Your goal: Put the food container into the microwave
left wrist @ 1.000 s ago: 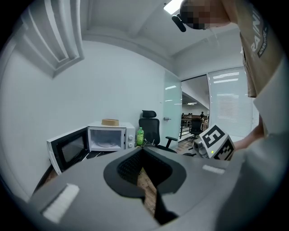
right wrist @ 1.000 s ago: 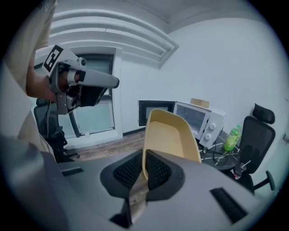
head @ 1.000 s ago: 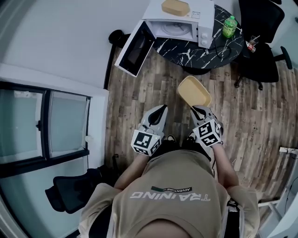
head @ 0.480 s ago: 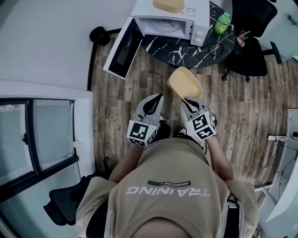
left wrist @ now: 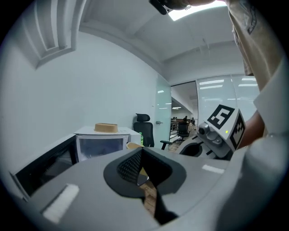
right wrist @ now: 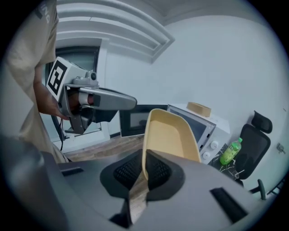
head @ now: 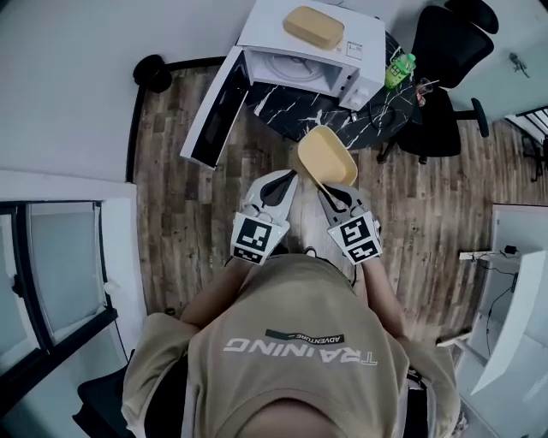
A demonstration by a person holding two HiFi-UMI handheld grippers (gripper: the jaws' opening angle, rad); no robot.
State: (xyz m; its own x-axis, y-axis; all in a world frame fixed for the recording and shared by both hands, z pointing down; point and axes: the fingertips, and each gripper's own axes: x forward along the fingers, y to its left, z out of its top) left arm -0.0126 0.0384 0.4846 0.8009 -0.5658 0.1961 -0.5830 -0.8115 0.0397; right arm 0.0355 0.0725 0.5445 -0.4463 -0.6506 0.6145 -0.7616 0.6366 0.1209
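- Food container [head: 324, 156] [right wrist: 169, 135]: a shallow, smooth, pale-yellow tub, oblong with rounded corners. It is held off the ground and tilted, with its hollow side turned up toward the head camera. In the head view it is seen over the near edge of the tabletop [head: 370, 120], short of the microwave.
- Right gripper [head: 328, 189] [right wrist: 144, 168]: the jaws are clamped on the container's near rim. The thin wall is pinched between two black pads with a fine grid texture. A cube with square black-and-white markers [head: 357, 238] is carried at its rear.
- Left gripper [head: 288, 177] [left wrist: 141, 153]: the jaws are brought together at the tips with nothing between them. Wood flooring is seen through the narrow gap below the tips. It is held just beside the right gripper, on the container's left.
- Microwave [head: 265, 24] [left wrist: 101, 144] [right wrist: 201, 125]: a white box with a glossy casing, set at the far left part of the tabletop. The dark-glazed door [head: 214, 111] is swung fully open past the table's left edge. A pale cavity is exposed.
- Second container [head: 314, 27] [left wrist: 106, 128] [right wrist: 198, 108]: a tan, oblong tub, laid on the microwave's top.
- Tabletop: black with white marble veining and a curved edge.
- Green bottle [head: 394, 70] [right wrist: 231, 152]: translucent plastic, stood upright near the right edge, just beside the microwave.
- Office chair [head: 449, 43] [right wrist: 258, 135]: black, placed beyond the table's right edge.
- Floor [head: 188, 197]: planked, with a mottled brown wood grain.
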